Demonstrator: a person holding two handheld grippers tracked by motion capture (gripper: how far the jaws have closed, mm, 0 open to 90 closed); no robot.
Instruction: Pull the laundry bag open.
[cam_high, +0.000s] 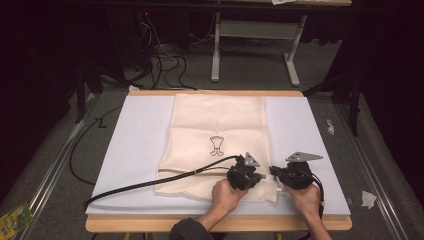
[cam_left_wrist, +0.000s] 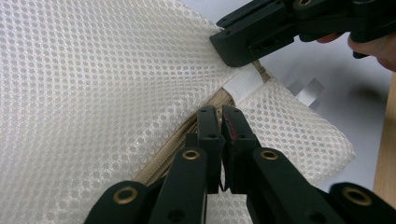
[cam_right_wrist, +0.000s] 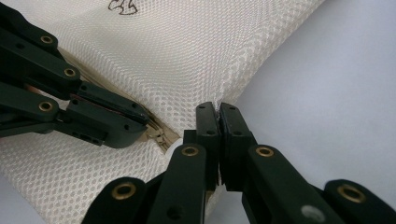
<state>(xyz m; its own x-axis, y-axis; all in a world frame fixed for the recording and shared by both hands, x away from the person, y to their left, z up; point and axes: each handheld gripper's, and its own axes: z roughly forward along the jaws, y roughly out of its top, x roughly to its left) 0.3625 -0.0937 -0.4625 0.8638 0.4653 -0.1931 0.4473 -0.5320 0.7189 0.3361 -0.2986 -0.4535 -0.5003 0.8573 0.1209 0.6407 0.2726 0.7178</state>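
A white mesh bag (cam_high: 215, 120) with a small black printed mark (cam_high: 216, 145) lies flat on the pale mat (cam_high: 135, 140). A tan zipper (cam_left_wrist: 161, 161) runs along its near part, ending by a white fabric tab (cam_left_wrist: 243, 84). My left gripper (cam_high: 261, 176) (cam_left_wrist: 220, 112) is shut on the zipper line; whatever it pinches is hidden between the jaws. Just to its right, my right gripper (cam_high: 275, 172) (cam_right_wrist: 218, 109) is shut on the bag's right edge near the near corner. Each gripper shows in the other's view, the left gripper (cam_right_wrist: 140, 122) and the right gripper (cam_left_wrist: 233, 46) almost tip to tip.
The mat rests on a wooden table (cam_high: 150, 224). A black cable (cam_high: 150, 182) trails left across bag and mat from the left gripper. On the floor are wires (cam_high: 165, 65), a white desk frame (cam_high: 215, 50), a green packet (cam_high: 15, 220) and paper scraps (cam_high: 368, 199).
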